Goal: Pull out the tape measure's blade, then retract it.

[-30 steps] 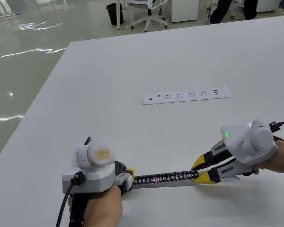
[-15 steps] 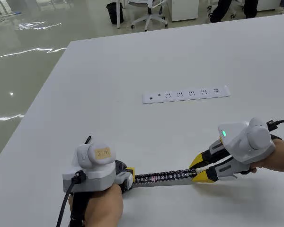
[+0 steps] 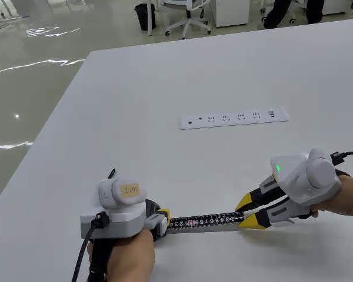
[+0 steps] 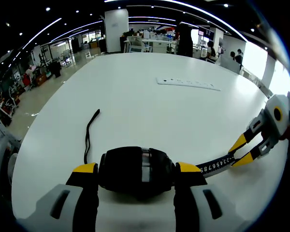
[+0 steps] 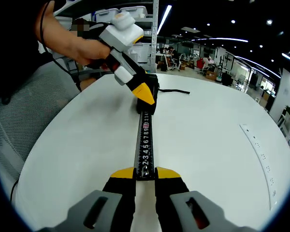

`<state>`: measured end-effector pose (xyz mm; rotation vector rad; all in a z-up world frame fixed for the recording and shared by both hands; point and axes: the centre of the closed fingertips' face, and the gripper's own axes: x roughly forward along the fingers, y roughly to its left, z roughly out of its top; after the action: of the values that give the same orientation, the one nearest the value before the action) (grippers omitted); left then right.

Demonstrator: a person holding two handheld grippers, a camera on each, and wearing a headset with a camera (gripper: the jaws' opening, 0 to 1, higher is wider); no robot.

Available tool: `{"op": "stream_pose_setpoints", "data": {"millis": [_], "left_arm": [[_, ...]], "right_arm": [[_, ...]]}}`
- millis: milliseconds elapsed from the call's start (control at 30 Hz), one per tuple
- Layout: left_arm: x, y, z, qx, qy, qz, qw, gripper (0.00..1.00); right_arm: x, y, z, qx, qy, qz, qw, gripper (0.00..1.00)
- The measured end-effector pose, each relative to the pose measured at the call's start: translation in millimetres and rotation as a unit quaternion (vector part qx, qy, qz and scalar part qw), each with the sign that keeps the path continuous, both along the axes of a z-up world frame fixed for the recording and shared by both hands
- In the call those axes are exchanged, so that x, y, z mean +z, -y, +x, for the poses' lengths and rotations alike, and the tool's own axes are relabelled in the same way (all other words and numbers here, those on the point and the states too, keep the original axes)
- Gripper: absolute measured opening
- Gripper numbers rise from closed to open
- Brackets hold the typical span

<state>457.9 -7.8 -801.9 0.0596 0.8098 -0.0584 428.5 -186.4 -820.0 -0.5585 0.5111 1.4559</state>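
In its own view the left gripper [image 4: 137,169] clamps the black tape measure case [image 4: 135,159] on the worktop [image 4: 150,96], its strap [image 4: 89,133] trailing beyond; the right gripper view shows the right gripper [image 5: 145,173] pinching the end of the drawn-out blade [image 5: 145,145]. Farther off lies a power strip [image 3: 234,118].

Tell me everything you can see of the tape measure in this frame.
The tape measure has a rounded black case with a grey band, clamped by the left gripper on the white table. Its black blade with white numerals lies stretched toward the right gripper, which pinches its end. A black strap lies on the table by the case.
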Motion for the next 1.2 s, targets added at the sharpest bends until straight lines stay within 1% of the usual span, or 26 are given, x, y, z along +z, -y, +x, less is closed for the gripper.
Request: {"op": "stream_pose_setpoints", "data": {"millis": [233, 867, 1200], "left_arm": [[-0.7, -0.6, 0.1, 0.001, -0.004, -0.003, 1.0000, 0.59], [-1.3, -1.7, -0.9, 0.004, -0.005, -0.017, 0.9998, 0.59], [-1.1, -1.6, -0.8, 0.005, -0.004, -0.020, 0.9998, 0.59]], "right_arm": [[-0.4, -3.2, 0.4, 0.000, 0.000, 0.000, 1.0000, 0.14], [-1.3, -9.4, 1.6, 0.006, 0.001, 0.000, 1.0000, 0.14], [0.6, -13.9, 2.0, 0.011, 0.007, 0.002, 0.9999, 0.14]]}}
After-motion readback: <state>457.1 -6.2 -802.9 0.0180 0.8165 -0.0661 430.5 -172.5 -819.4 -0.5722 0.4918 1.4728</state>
